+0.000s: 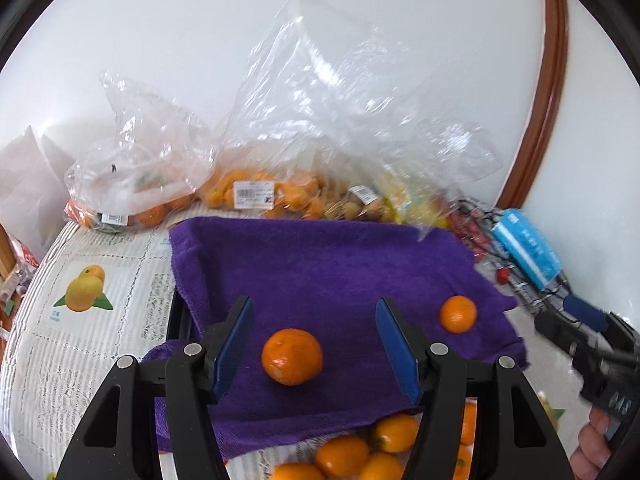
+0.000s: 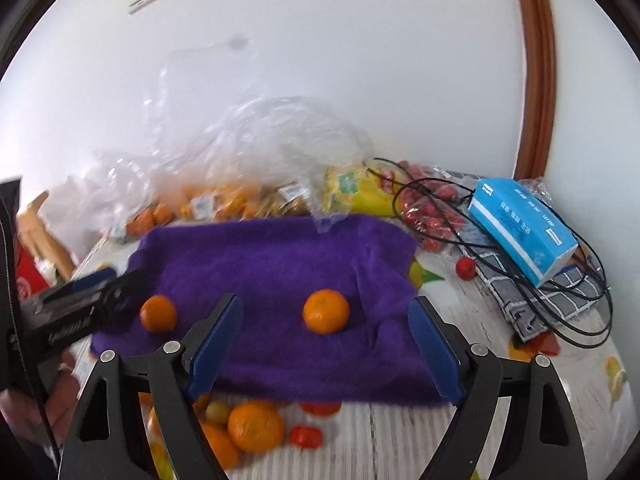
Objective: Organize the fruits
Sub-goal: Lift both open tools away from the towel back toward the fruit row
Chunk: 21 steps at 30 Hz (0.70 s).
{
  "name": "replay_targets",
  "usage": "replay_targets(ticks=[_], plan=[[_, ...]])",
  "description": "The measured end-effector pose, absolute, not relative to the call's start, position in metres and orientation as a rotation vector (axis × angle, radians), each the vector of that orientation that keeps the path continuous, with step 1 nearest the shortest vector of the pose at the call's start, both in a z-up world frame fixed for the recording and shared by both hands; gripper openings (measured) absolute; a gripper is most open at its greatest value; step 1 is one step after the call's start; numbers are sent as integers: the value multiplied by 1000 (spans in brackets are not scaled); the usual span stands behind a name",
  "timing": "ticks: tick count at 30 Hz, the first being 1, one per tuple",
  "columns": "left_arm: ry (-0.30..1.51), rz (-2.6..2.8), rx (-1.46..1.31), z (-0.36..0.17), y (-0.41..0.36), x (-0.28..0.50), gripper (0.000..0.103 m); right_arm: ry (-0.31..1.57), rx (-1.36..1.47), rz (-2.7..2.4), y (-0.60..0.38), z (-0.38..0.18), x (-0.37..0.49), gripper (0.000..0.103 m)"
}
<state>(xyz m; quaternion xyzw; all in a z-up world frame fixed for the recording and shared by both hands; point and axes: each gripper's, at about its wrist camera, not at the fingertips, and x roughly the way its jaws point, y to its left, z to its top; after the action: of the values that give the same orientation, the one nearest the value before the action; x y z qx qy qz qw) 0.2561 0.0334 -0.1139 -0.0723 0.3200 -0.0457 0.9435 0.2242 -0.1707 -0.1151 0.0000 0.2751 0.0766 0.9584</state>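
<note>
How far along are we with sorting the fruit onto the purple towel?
Done: two oranges sit apart on the purple towel, one in front of the right hand-held gripper, the other in front of the left hand-held gripper. In hand: nothing; both stand open and empty. Left: a loose pile of oranges at the towel's near edge, plus bagged fruit behind it.

surface: table [image 2: 400, 432] wearing a fruit-print cloth | centre: purple towel [image 2: 280, 264] lying spread | behind towel: clear bags of fruit [image 1: 248, 196] sitting by the wall | right of towel: blue tissue pack [image 2: 524, 228] resting on checked cloth [image 2: 560, 292] | front of towel: loose oranges [image 2: 256, 426] lying
</note>
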Motion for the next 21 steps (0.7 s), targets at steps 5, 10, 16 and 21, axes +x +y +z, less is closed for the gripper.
replay_targets(ticks=[5,10,16,21], plan=[[634,-103,-138,-97,29,231,60,563,-76,111,-165,-105,187,80],[643,-88,-118,-90,30,200,60,544,-24,111,-168,-102,149,78],[635,-63,-103,-78,38,152,60,533,30,111,-171,-100,114,78],[639,-30,-128,-68,45,117,59,535,40,120,-176,-95,86,75]])
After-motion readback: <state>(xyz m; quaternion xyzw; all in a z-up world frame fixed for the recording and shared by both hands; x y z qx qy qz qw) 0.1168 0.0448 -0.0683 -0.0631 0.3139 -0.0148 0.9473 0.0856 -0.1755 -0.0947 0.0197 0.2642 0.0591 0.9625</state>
